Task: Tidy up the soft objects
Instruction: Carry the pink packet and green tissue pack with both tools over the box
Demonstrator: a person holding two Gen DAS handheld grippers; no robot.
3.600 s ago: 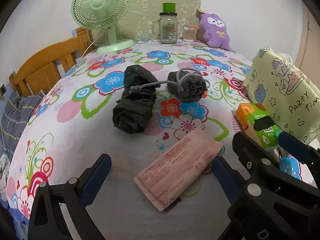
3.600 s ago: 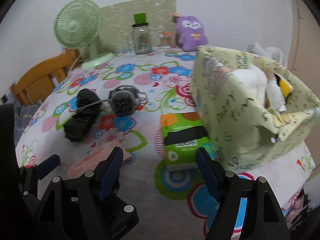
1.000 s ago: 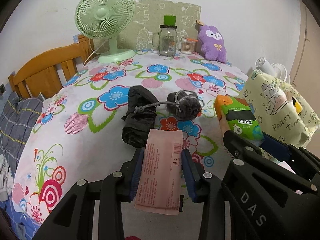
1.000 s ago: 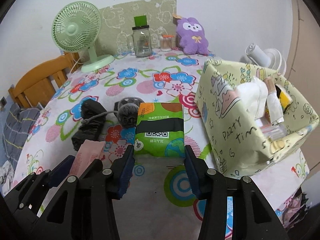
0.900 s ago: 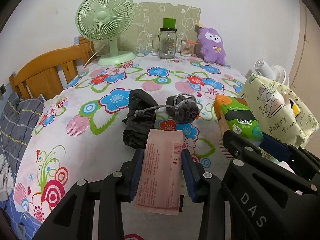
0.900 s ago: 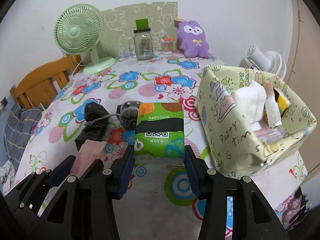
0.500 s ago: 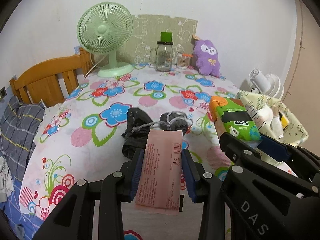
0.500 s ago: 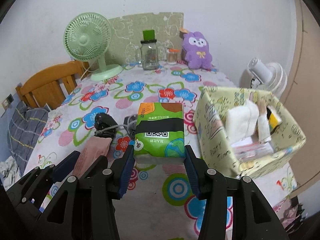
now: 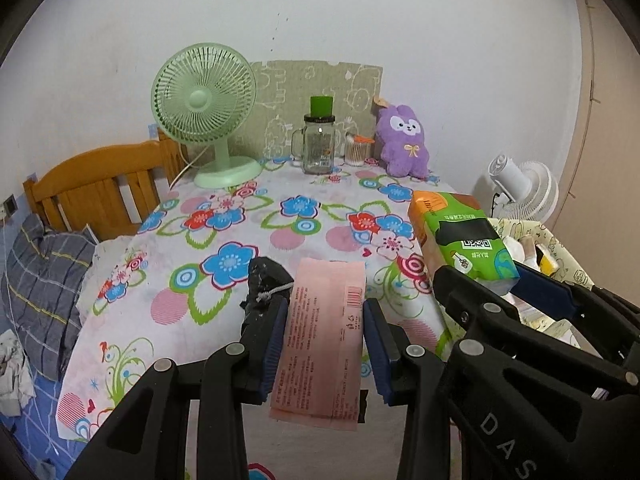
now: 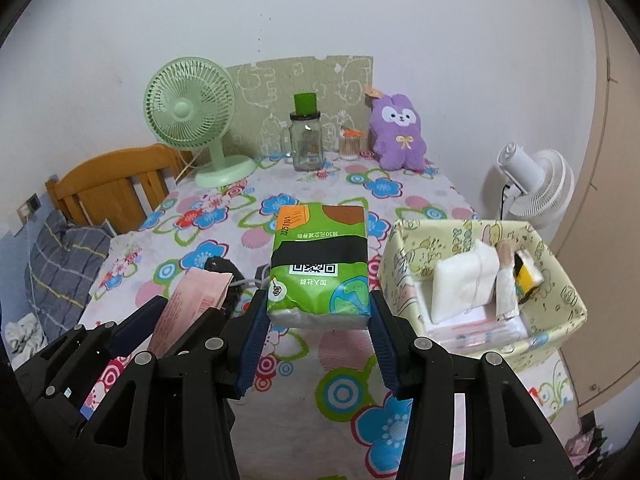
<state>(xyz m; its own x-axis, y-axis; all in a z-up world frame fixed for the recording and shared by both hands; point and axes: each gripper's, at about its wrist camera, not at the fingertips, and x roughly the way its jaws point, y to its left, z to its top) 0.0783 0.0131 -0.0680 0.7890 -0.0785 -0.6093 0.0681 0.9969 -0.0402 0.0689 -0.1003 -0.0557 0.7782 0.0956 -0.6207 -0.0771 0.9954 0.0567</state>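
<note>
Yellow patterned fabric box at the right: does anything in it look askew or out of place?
Somewhat. In the yellow patterned fabric box, the white folded cloth leans tilted instead of lying flat, and a yellow-black item is wedged at an angle against the far wall. Flat packets lie neatly underneath. Nothing is spilled.

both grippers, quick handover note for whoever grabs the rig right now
Left gripper: shut on the pink packet, held above the table.
Right gripper: shut on the green tissue pack, also held in the air.
Yellow fabric box sits to the right and already holds white soft items.
Left on the floral tablecloth: a black bundle with a cord, partly hidden behind the pink packet.
Likely next: drop both packs into the box, then fetch the bundle.
</note>
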